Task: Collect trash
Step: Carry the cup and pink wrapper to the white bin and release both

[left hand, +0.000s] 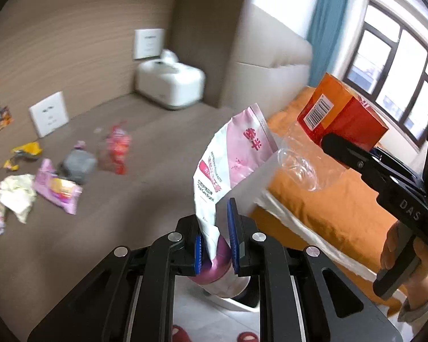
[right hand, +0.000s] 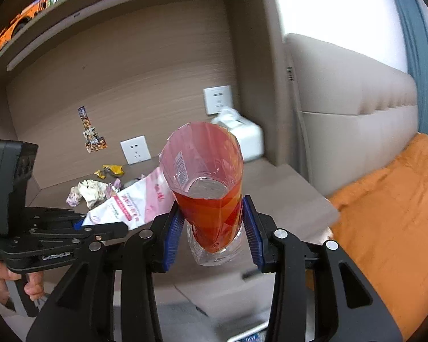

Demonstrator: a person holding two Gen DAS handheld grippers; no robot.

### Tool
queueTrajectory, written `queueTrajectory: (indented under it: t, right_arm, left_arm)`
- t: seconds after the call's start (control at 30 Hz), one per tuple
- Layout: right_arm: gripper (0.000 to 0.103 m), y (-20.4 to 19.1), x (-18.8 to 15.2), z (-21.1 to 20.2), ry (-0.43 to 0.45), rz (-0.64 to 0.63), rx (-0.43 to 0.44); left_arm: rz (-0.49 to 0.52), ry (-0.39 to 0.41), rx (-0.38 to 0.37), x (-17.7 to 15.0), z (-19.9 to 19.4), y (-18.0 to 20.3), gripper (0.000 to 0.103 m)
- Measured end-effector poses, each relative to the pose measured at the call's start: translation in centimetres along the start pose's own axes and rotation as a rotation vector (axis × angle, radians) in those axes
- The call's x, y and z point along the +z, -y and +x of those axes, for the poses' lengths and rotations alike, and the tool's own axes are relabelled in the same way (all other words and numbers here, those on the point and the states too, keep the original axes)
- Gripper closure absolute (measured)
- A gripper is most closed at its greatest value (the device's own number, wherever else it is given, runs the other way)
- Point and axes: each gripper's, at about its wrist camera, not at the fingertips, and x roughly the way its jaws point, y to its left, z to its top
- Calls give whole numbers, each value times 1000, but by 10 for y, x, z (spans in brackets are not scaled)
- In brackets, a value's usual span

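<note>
Bare brown desk surface (left hand: 134, 199) is being left free at the lower centre of the left wrist view. The left side is being blocked by a crumpled cream paper wad (left hand: 15, 192), a pink snack wrapper (left hand: 57, 186) and a red crinkled packet (left hand: 117, 149). The upper centre is being occupied by a white boxy appliance (left hand: 171, 81).

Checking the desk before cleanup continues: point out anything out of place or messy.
Litter is strewn across the desk by the wall: crumpled paper, a pink wrapper, a yellow wrapper, a red packet. The left gripper holds a squashed, bent toothpaste tube.
</note>
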Motion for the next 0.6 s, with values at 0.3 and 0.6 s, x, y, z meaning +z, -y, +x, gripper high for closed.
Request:
queueTrajectory:
  t: [0.3, 0.6]
  right_arm:
    - [61, 43, -55, -64, -64, 61, -110]
    - [61, 87, -114, -74, -143, 135, -161]
  left_arm:
    - [50, -84, -113, -45, 33, 82, 89]
    - [69, -191, -115, -91, 88, 118, 89]
